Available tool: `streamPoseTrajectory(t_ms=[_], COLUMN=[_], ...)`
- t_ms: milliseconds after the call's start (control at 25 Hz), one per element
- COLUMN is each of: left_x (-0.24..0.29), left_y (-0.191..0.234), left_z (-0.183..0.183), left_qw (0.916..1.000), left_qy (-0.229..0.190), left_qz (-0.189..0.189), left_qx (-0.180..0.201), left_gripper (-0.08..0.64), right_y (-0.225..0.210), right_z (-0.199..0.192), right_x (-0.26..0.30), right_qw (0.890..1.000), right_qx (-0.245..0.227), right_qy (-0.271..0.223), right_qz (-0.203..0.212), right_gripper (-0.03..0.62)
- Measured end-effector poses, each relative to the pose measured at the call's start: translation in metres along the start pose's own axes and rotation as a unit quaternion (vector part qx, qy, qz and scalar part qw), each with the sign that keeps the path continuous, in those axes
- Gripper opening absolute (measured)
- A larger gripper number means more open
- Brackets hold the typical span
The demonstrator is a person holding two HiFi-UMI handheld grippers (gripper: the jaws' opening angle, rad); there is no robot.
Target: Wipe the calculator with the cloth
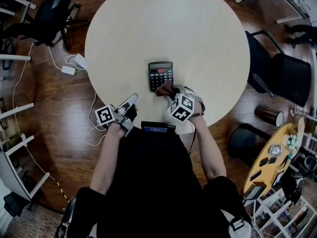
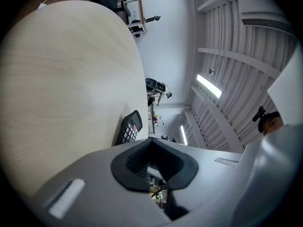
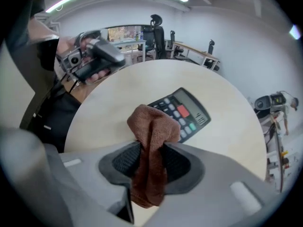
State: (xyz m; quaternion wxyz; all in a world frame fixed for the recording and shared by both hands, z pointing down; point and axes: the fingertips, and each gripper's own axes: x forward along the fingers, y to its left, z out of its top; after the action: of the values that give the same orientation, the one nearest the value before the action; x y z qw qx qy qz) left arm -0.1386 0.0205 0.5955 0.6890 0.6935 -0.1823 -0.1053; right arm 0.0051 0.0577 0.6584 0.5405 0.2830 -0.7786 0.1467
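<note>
A: Cloth (image 3: 150, 126) was held how, and why?

B: Clamped between the right gripper's (image 3: 151, 157) 2 jaws. A brown wad stuck out past the tips, likely to serve as the rubbing face.

A: And the calculator (image 1: 160, 75)?

B: It lay flat on the round table (image 1: 198, 24), just ahead of the cloth.

A: Left gripper (image 2: 152, 163)?

B: Its jaws were together on nothing, and it was parked at the table's edge, probably to stay clear.
</note>
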Motion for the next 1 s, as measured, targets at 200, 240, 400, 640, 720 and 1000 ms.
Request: streamPoseTrajectory(t_ms=[200,240,400,640,720,1000], left_x=[-0.004,-0.005,-0.007,-0.012,-0.011,0.002], left_y=[0.001,0.001,-0.002,0.001,0.002,0.001], left_z=[0.0,0.0,0.001,0.003,0.002,-0.006], left_qw=[1.0,1.0,0.9999,0.9997,0.9998,1.0], left_qy=[-0.007,-0.009,-0.015,-0.021,-0.018,-0.002], left_qz=[0.001,0.0,0.001,0.009,0.007,0.0], left_qx=[-0.003,-0.003,-0.002,-0.005,-0.006,-0.01], left_gripper=[0.003,0.003,0.003,0.003,0.003,0.003], right_y=[-0.082,-0.093,-0.106,-0.07,-0.055,0.001], right_z=[0.037,0.044,0.048,0.028,0.02,-0.018], right_x=[-0.011,-0.008,0.014,0.021,0.022,0.018], right_qw=[0.994,0.992,0.994,0.997,0.998,0.998], right_qx=[0.042,0.047,0.037,0.012,0.003,-0.025], right_qy=[-0.044,-0.047,-0.027,0.001,0.009,0.048], right_qz=[-0.095,-0.105,-0.103,-0.076,-0.064,-0.018], right_gripper=[0.138,0.138,0.138,0.138,0.138,0.138])
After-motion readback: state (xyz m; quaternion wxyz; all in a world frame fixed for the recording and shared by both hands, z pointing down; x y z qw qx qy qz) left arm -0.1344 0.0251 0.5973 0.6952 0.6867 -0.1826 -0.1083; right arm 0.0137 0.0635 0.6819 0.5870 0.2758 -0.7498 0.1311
